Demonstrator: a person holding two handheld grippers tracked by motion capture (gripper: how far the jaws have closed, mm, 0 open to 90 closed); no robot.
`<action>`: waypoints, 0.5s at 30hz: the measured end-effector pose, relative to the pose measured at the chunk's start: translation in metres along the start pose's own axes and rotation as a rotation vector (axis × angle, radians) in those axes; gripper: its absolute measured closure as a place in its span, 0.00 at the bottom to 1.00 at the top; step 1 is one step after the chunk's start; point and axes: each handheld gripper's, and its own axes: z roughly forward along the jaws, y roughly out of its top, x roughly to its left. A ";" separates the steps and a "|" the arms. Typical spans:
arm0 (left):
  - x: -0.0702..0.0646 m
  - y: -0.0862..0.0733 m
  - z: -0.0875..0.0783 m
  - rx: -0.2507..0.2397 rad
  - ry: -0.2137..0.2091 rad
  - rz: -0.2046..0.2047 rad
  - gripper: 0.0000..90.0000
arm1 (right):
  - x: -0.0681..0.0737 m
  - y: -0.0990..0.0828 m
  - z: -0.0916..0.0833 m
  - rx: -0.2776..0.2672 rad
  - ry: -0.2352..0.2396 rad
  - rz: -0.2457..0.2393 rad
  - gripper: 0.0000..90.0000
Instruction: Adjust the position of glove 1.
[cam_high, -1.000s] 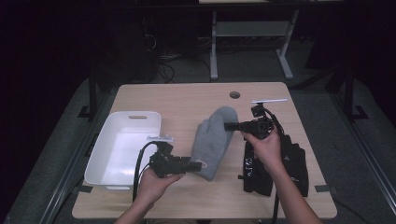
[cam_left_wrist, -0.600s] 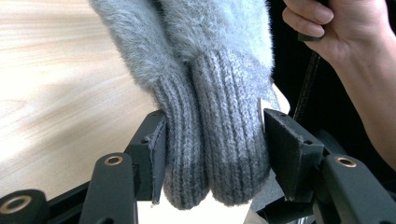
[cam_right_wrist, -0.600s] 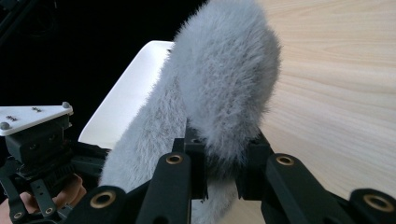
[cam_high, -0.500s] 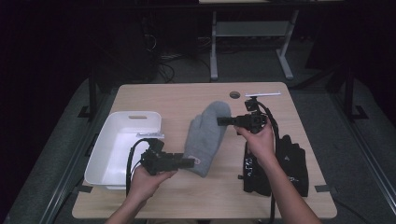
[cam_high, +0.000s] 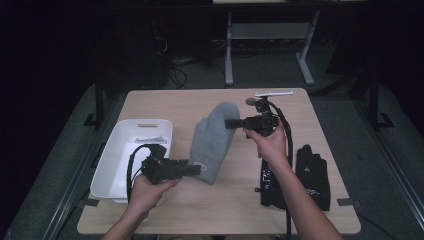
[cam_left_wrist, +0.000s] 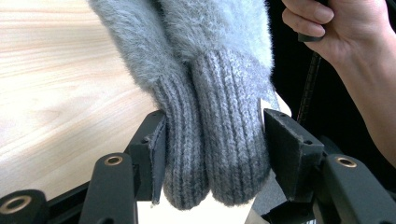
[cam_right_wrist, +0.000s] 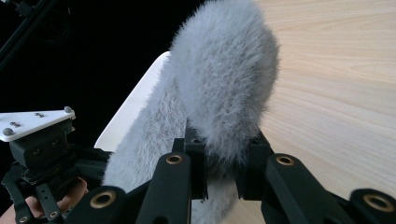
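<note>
Because the grey mittens (cam_high: 212, 142) are soft fluffy knit, they will likely sag and fold wherever nothing holds them, so a grip at both ends suits them well. In the high view they sit at the middle of the frame, stretched between the two tools above the counter (cam_high: 215, 215). Whether their middle rests on the wood or hangs just clear of it, I cannot tell.

The left hand-held gripper (cam_left_wrist: 212, 140), low and left of centre in the high view, is clamped across the two ribbed cuffs. In the left gripper view the cuffs lie side by side between the pads, which press on them from either side. The rib is the firmest part of the fabric and probably the safest place to hold, since it is denser than the fluff.

The right hand-held gripper (cam_right_wrist: 223, 161), upper right of centre in the high view, pinches the rounded fingertip end. In the right gripper view the jaws are drawn close together with the pile bulging above them. That fuzzy end looks slippery, and a shallow pinch could slide off the pile, so a bite well into the fabric seems wiser.

The pair should weigh very little and cannot break. A white bin (cam_high: 112, 165) stands at the left of the frame, and black gloves (cam_high: 300, 175) lie at the lower right.
</note>
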 end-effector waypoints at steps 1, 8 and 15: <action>0.000 0.000 -0.002 -0.001 0.001 0.001 0.48 | 0.001 0.000 0.001 -0.002 0.002 0.000 0.86; 0.001 0.004 -0.016 -0.009 0.014 0.002 0.48 | 0.012 0.009 0.010 0.004 0.006 -0.006 0.86; 0.003 0.009 -0.035 -0.028 0.031 0.004 0.48 | 0.021 0.019 0.022 0.010 0.028 0.000 0.86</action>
